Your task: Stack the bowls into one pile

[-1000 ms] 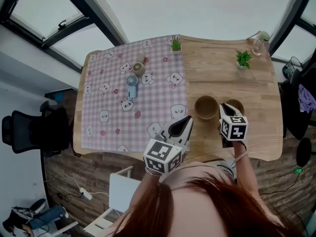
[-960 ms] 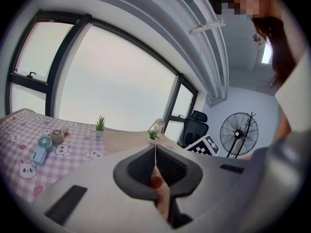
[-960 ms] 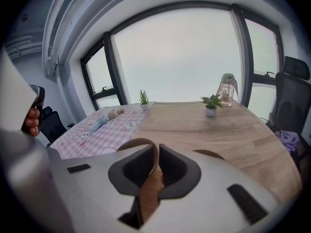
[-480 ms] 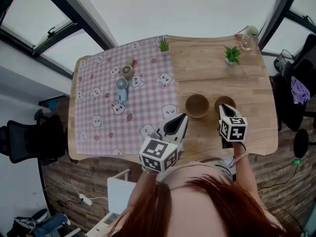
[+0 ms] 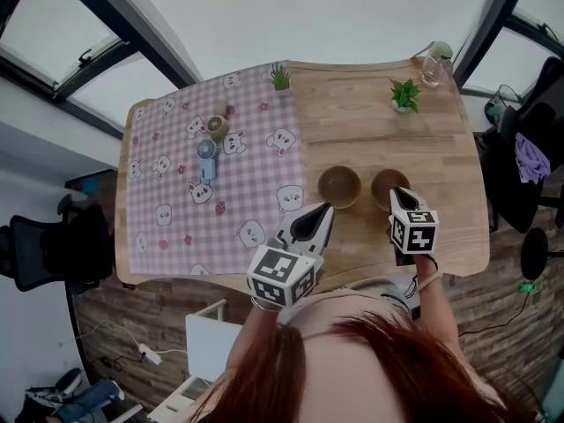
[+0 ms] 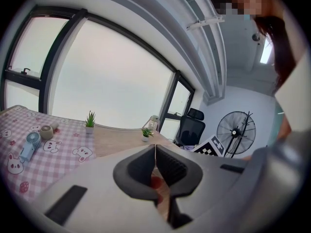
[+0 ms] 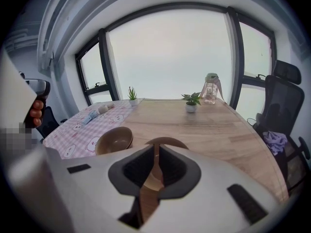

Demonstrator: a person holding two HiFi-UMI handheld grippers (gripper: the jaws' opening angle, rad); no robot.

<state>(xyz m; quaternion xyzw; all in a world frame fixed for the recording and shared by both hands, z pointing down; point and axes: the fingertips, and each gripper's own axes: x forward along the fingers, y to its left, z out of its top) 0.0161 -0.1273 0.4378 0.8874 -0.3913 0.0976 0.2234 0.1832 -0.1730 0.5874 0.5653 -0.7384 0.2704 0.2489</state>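
Observation:
Two brown bowls stand side by side on the wooden table (image 5: 379, 139), the left bowl (image 5: 339, 186) next to the right bowl (image 5: 386, 183). My right gripper (image 5: 398, 194) hovers over the near rim of the right bowl, its jaws shut with nothing between them. In the right gripper view the right bowl (image 7: 167, 141) shows just past the right gripper (image 7: 155, 147), and the left bowl (image 7: 114, 140) sits to its left. My left gripper (image 5: 322, 211) is near the left bowl, a little to its left, also shut and empty. The left gripper view shows only the left gripper (image 6: 154, 148) and the table beyond.
A pink checked cloth (image 5: 211, 183) covers the table's left half, with a small hand fan (image 5: 205, 155) and a small round object (image 5: 215, 126) on it. Two little potted plants (image 5: 280, 77) (image 5: 404, 95) and a bottle (image 5: 434, 62) stand along the far edge. Office chairs flank the table.
Both grippers have shifted to the right relative to the bowls. The right gripper's tips now lie over the right bowl's near rim. The head view has also drifted.

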